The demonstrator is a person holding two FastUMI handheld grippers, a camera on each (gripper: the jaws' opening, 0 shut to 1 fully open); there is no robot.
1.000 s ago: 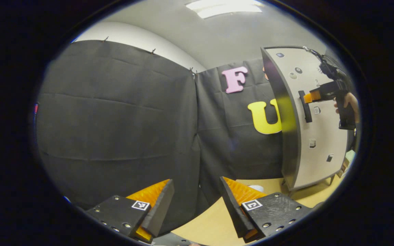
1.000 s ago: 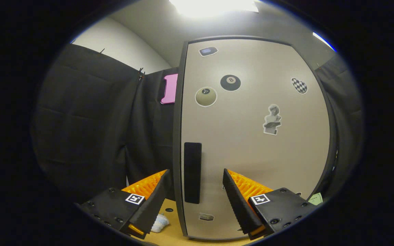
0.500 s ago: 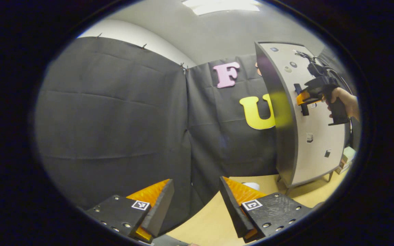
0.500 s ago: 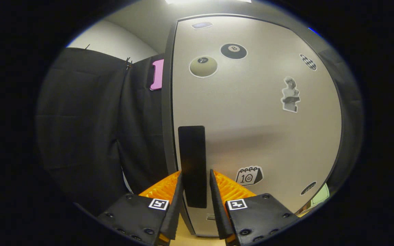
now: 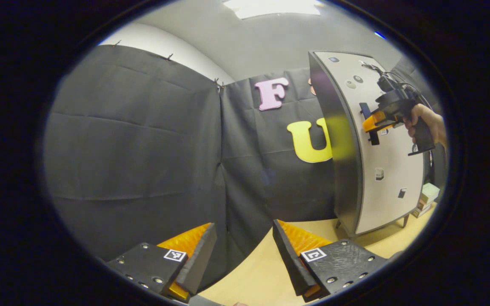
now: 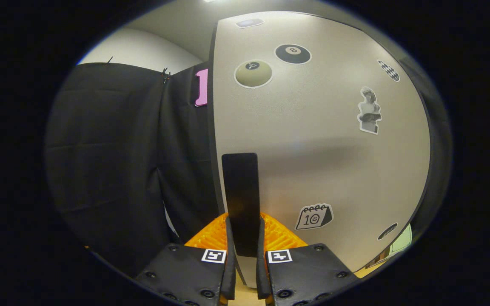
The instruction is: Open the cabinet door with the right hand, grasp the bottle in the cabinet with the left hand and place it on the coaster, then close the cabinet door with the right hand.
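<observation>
The pale cabinet door (image 6: 321, 140) with stickers fills the right gripper view. Its black vertical handle (image 6: 241, 199) runs down between my right gripper's fingers, and the right gripper (image 6: 243, 255) is shut on it. In the left gripper view the cabinet (image 5: 372, 170) stands at the right on the wooden table (image 5: 262, 276), with its door seemingly flush. The right gripper (image 5: 374, 123), held by a hand (image 5: 425, 121), clasps the handle (image 5: 370, 125) there. My left gripper (image 5: 245, 250) hangs open over the table's near edge, with nothing between its fingers. The cabinet's inside is hidden.
Black cloth walls stand behind and left of the cabinet. A few small boxes (image 5: 425, 197) lie on the table to the right of the cabinet. A pale green box (image 6: 400, 242) peeks out past the door's lower right edge.
My right gripper moved in to the door and shut on the black handle. The left gripper has swung slightly, so the cabinet sits lower and farther left in its view.
</observation>
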